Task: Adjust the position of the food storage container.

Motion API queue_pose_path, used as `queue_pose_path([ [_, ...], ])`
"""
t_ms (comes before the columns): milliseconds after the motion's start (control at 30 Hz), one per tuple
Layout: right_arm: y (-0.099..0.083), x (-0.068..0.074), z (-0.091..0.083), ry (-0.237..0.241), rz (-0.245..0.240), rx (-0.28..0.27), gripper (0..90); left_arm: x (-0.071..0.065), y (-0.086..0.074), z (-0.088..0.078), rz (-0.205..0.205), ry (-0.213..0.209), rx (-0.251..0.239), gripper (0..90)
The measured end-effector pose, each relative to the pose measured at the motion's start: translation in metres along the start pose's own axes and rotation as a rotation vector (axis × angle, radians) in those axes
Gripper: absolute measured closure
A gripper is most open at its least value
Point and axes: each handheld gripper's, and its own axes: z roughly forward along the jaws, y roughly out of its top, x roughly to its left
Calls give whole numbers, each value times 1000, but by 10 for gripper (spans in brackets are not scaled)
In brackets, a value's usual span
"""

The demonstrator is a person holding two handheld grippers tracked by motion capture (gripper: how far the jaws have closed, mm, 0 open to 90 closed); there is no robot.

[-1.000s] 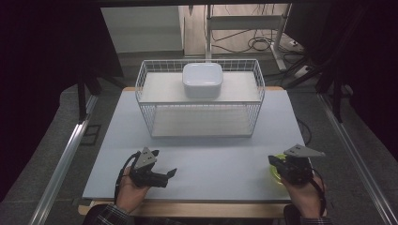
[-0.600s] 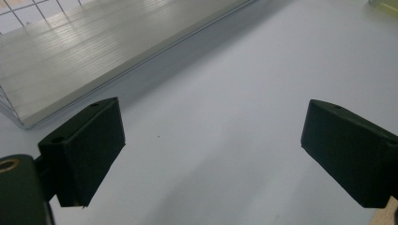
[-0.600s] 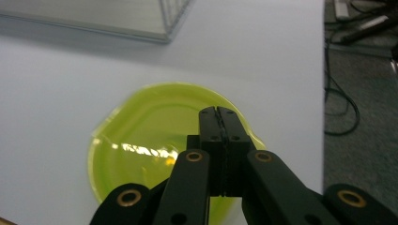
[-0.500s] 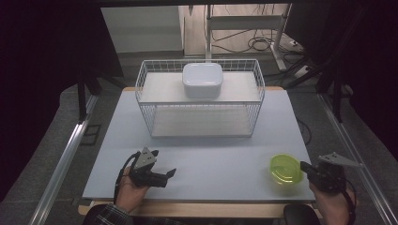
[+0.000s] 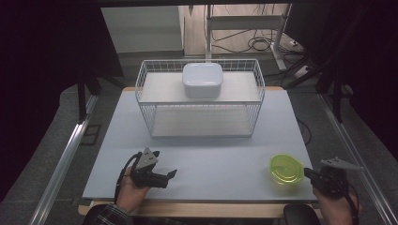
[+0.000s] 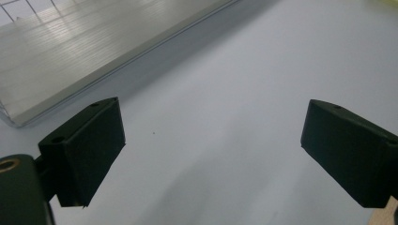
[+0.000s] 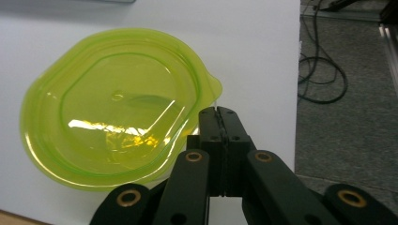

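Since a second ago my right hand has slid off to the right, away from the green bowl (image 5: 286, 168), and now sits past the right edge of the surface (image 5: 206, 154). Back then it was right over the bowl. My left hand has not moved.

My right hand (image 5: 334, 206) comes in from the bottom corner, with the right gripper (image 5: 309, 173) pointing left, back toward the bowl. My left hand (image 5: 132, 192) rests at the near edge, and the left gripper (image 5: 170, 175) points to the right, low over the surface.

The bowl sits alone near the front right corner, close to the right edge and the near edge. There is lots of bare room between my two hands. The wire basket (image 5: 201, 101) stands farther back in the middle, well apart from both hands, with a white box (image 5: 202, 79) on its top shelf.

In the right gripper view my right gripper (image 7: 218, 110) is clenched tight, with nothing in it. Its tip is just beside the bowl's (image 7: 112, 105) little spout; I cannot tell if it touches. My left gripper (image 6: 213, 140) is spread wide and holds nothing.
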Motion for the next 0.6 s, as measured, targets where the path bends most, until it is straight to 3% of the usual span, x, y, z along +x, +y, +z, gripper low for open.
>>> queue_pose_path([
  [600,8,17,15,43,-37,14,897,-1,0,3,2,-3,11,60],
])
